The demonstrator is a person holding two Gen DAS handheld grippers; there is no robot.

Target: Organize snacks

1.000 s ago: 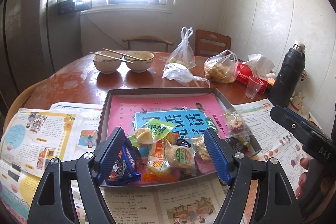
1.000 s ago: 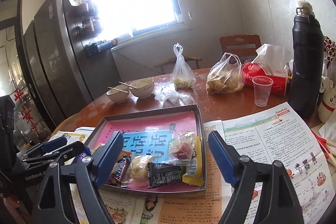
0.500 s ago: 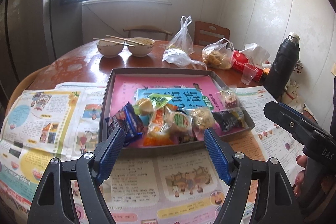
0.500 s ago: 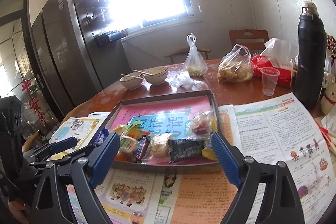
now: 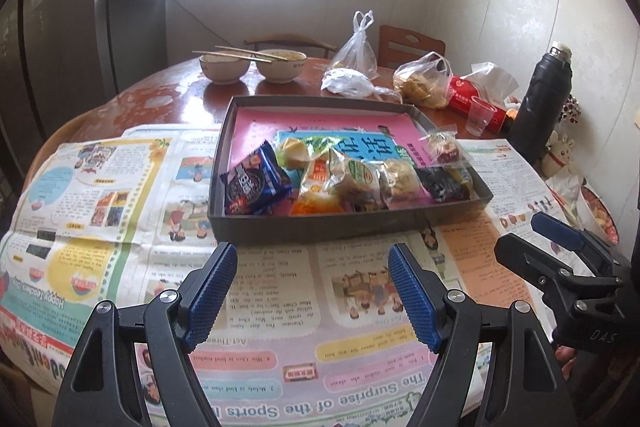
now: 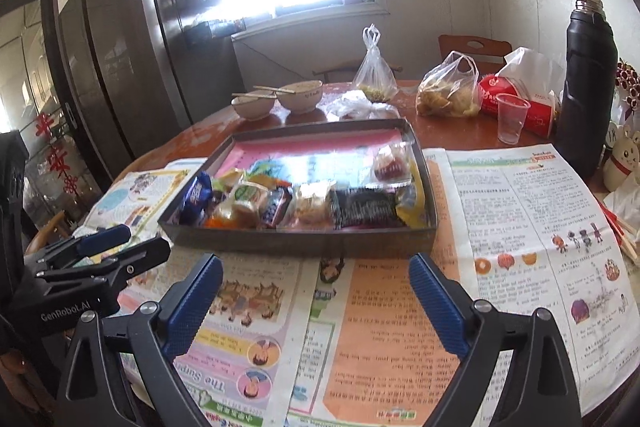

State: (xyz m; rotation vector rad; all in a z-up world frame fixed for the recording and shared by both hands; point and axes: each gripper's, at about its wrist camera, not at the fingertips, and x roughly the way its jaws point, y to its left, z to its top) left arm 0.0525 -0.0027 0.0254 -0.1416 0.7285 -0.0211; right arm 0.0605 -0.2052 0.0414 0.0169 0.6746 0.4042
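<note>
You draw both tongs back from the snack tray: left tongs and right tongs now hover over newspaper just before it, right jaws opening, empty.

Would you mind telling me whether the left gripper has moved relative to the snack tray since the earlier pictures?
Yes. The left gripper has pulled back toward the near table edge: its fingertips previously overlapped the snack tray and now hover over newspaper short of it.

**Surfaces and materials**

Round table: glossy lacquered wood, worn patches. Newspaper: matt printed paper, creased, spread around the tray. Tray: matt dark card walls. Snack wrappers inside it: shiny crinkled plastic film. Beyond the tray: glazed ceramic bowls, clear plastic cup, matt black flask.
</note>
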